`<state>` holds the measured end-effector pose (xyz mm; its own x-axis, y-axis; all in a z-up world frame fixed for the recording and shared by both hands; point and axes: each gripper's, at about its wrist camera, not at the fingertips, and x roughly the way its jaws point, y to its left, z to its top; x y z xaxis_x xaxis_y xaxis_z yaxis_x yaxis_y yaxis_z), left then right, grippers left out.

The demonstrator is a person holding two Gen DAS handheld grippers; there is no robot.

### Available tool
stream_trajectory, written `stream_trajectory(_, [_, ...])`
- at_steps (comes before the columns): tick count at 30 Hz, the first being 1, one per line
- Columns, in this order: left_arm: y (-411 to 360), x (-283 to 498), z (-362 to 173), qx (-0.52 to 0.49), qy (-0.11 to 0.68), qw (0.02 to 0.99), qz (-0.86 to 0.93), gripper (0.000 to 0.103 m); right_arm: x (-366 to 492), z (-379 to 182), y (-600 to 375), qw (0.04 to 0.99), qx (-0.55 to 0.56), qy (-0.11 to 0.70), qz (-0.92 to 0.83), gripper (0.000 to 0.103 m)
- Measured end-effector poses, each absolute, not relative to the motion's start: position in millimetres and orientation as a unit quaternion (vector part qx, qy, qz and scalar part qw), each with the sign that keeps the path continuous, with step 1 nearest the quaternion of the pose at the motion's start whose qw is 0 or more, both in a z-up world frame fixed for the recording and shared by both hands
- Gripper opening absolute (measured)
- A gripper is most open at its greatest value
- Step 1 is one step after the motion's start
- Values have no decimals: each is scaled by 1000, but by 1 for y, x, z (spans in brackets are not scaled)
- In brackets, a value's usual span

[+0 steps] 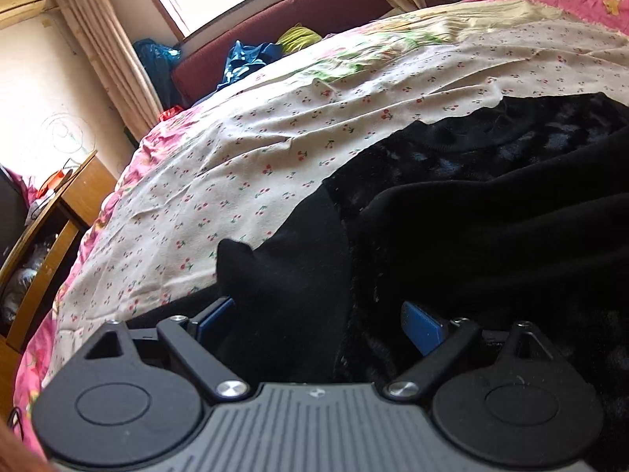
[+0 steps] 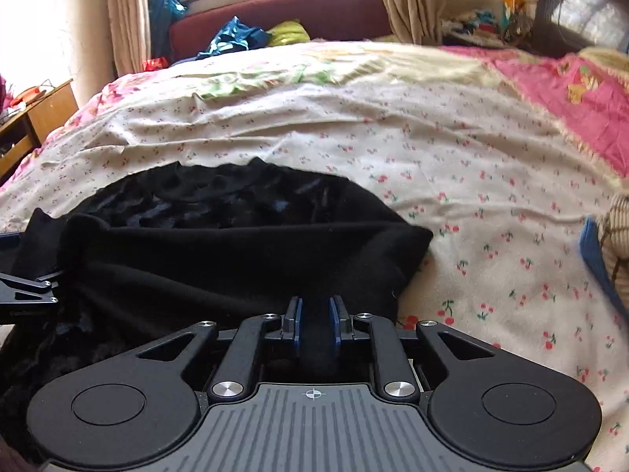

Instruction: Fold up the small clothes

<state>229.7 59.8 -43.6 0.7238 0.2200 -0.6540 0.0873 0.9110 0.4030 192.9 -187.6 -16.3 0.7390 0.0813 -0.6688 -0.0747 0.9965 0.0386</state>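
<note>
Black garment (image 2: 220, 259) lies across bed (image 2: 452, 165), long axis left-right; right tool (image 2: 314, 314) slightly parted astride its near hem; left tool (image 1: 322, 314) wide, gripping nothing.

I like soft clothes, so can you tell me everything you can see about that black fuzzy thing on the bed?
The black garment lies on the cherry-print sheet near the bed's front edge. It looks like two fabrics: a shiny, plush pile inside and a smooth knit outside. A knit layer is folded across it, leaving the plush showing behind. Its edges are rumpled, not flat. The left gripper has fingers spread wide, with cloth bunched between them. The right gripper has fingers narrowly parted, with dark cloth in the gap.
</note>
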Motion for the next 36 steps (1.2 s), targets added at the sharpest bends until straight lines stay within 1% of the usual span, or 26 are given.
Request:
stream_trajectory(3, [76,222,-46,194,390,898,53,103,190,-12,-163,934,-25,348,76,18])
stream_trajectory(5, [86,215,-45,180,397,898,55,101,210,-30,-145,904,-50,417,79,22])
stream_trajectory(6, [93,210,-41,164,396,902,50,101,216,-38,-141,895,-49,438,65,22])
stream_trajectory(7, [99,203,-35,149,393,906,46,101,217,-38,-136,896,-51,438,56,23])
stream_trajectory(8, [106,196,-30,138,388,910,46,100,216,-33,-131,899,-55,432,57,24])
stream_trajectory(11, [131,170,-13,115,368,921,57,99,206,-7,-110,913,-48,394,96,24])
stream_trajectory(15, [173,138,-4,87,365,923,85,99,198,11,-52,915,-103,354,164,24])
stream_trajectory(18, [203,121,-7,78,371,918,114,99,201,12,-2,902,-126,349,222,24])
stream_trajectory(21, [231,107,-10,61,374,915,138,99,204,9,57,885,-171,337,271,24])
stream_trajectory(29, [283,81,-10,24,368,914,168,99,195,3,189,836,-249,313,377,25])
stream_trajectory(31, [293,75,-12,17,366,915,171,99,193,-1,221,827,-265,303,393,28])
stream_trajectory(34, [305,68,-15,4,364,915,171,99,186,-6,261,812,-306,276,413,39])
stream_trajectory(36, [311,63,-16,-3,362,917,169,99,180,-12,285,799,-361,241,416,49])
